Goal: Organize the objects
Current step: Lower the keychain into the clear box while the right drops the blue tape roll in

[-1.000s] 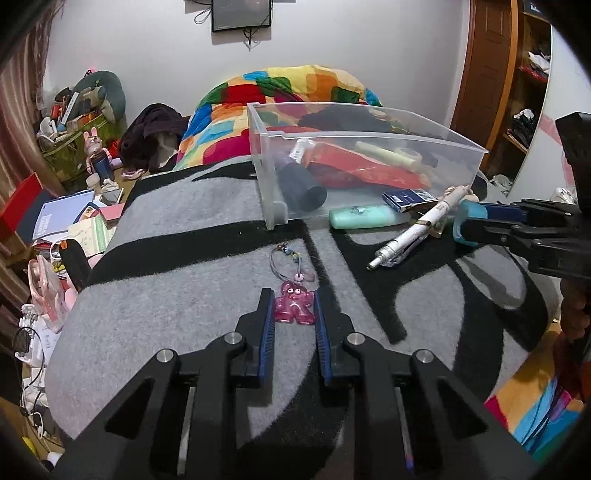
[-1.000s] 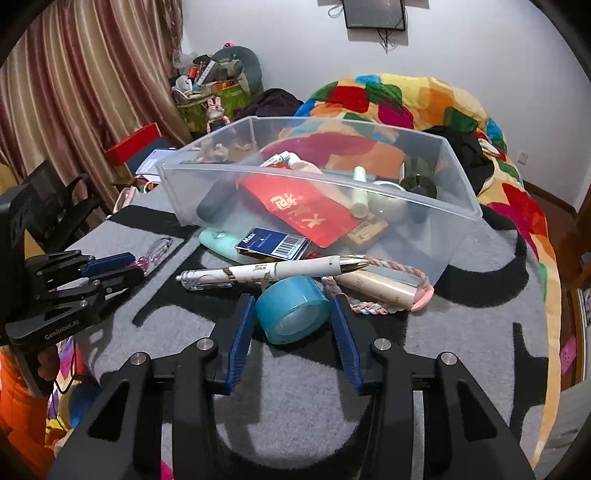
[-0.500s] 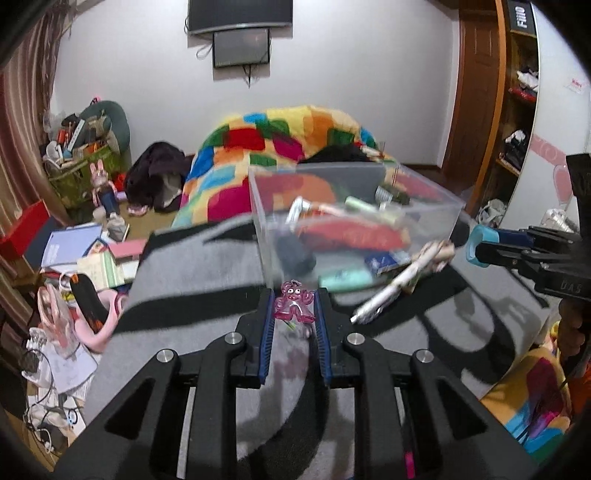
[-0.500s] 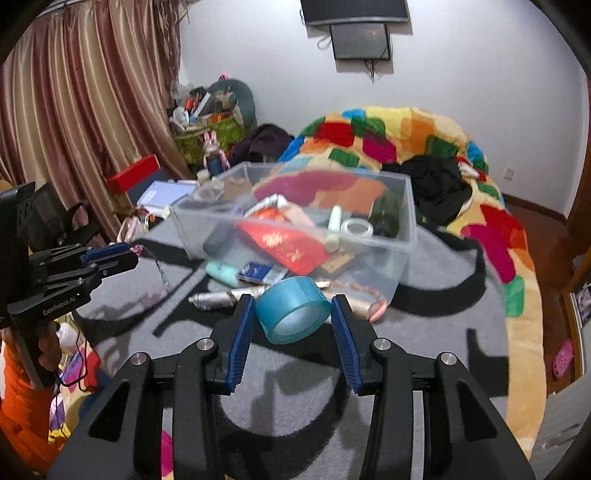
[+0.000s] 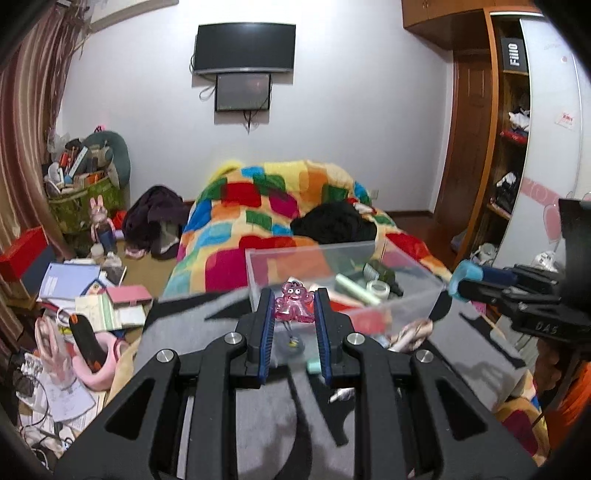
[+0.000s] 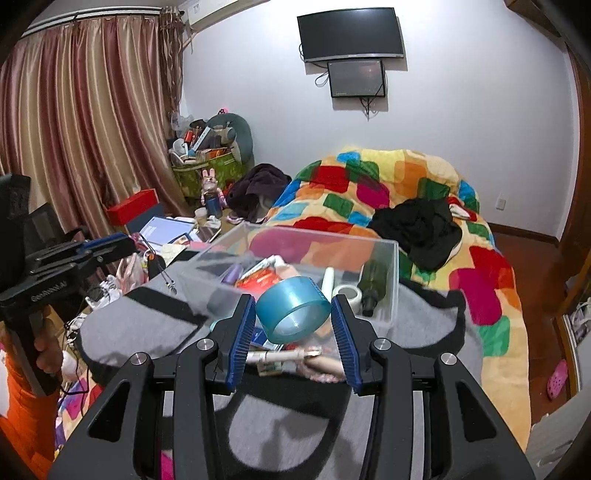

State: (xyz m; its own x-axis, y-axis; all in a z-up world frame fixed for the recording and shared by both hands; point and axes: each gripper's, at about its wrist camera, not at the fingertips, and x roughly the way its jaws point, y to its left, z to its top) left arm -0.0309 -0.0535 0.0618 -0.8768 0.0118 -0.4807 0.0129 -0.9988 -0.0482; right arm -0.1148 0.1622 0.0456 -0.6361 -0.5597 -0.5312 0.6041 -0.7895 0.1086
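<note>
Background only: patchwork blanket [image 6: 391, 184] on the bed with black clothes [image 6: 421, 225] heaped on it, striped curtain [image 6: 85, 122] at left, two wall screens [image 6: 351, 33] (one above the other), pink slipper [image 6: 557, 373] on the floor.

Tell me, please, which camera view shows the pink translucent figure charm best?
The left wrist view: the pink translucent figure charm sits centred between the left gripper fingers, face visible. The right wrist view shows only that gripper from the side; the charm itself cannot be made out there.
</note>
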